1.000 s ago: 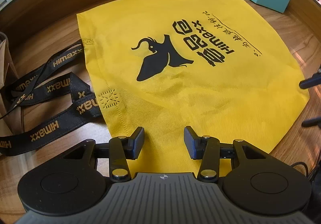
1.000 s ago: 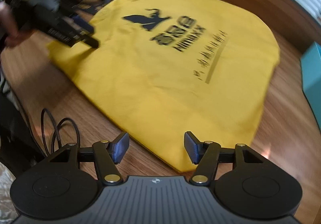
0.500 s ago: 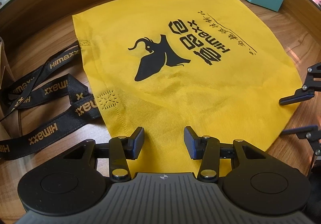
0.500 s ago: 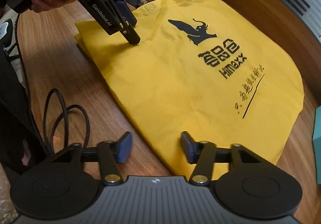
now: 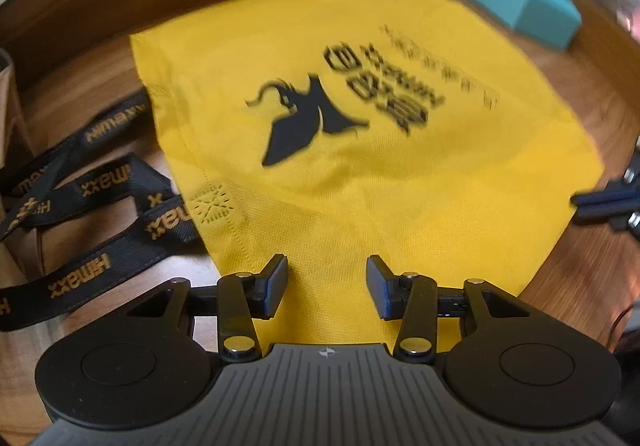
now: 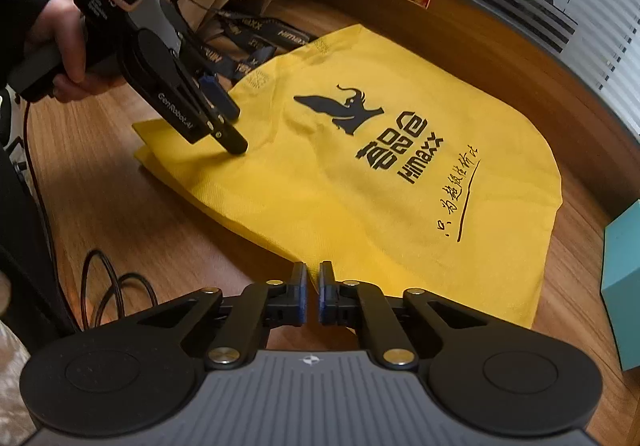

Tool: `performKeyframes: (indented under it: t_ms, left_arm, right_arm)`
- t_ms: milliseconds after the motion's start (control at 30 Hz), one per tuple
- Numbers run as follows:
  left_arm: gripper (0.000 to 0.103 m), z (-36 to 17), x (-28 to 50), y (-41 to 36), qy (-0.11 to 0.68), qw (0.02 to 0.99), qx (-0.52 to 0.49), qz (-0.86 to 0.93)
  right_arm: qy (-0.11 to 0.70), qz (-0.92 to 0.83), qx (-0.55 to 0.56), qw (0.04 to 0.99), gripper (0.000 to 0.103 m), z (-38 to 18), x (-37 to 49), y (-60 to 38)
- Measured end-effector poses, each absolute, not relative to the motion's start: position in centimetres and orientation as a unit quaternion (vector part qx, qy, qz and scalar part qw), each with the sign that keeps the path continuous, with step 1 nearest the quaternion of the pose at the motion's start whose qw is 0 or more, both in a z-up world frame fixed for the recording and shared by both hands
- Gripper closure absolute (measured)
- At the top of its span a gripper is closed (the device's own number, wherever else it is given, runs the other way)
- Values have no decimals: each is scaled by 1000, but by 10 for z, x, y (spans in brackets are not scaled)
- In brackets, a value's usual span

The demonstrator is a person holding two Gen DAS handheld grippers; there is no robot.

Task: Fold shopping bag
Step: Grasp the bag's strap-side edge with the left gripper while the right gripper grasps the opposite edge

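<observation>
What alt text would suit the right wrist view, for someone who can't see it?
A yellow shopping bag lies flat on a wooden table, and the right gripper has its jaws shut on the bag's near edge. At the bag's far end a hand holds the left gripper, jaws apart, over the cloth.

The right gripper [image 6: 313, 278] has its jaws pressed together, while the left gripper [image 5: 327, 272] stands half-spread.
</observation>
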State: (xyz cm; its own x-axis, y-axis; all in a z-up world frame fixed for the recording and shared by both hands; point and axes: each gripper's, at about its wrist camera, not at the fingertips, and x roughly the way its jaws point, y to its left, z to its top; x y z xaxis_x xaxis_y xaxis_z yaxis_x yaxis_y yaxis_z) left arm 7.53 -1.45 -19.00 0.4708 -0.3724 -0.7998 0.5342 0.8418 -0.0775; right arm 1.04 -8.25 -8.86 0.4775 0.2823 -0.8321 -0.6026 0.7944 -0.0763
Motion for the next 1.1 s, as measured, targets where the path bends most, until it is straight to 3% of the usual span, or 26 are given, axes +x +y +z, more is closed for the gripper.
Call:
performKeyframes:
  t_ms: [267, 567, 1100]
  left_arm:
    - [38, -149, 39, -5, 347, 879, 137, -298]
    - [33, -123, 8, 13, 327, 863, 148, -355]
    - [32, -173, -33, -15, 284, 832, 333, -340]
  right_arm:
    - [429, 254, -138, 856, 99, -67, 20, -99]
    - [412, 246, -147, 865, 99, -50, 31, -106]
    - [403, 250, -152, 867, 99, -32, 43, -106]
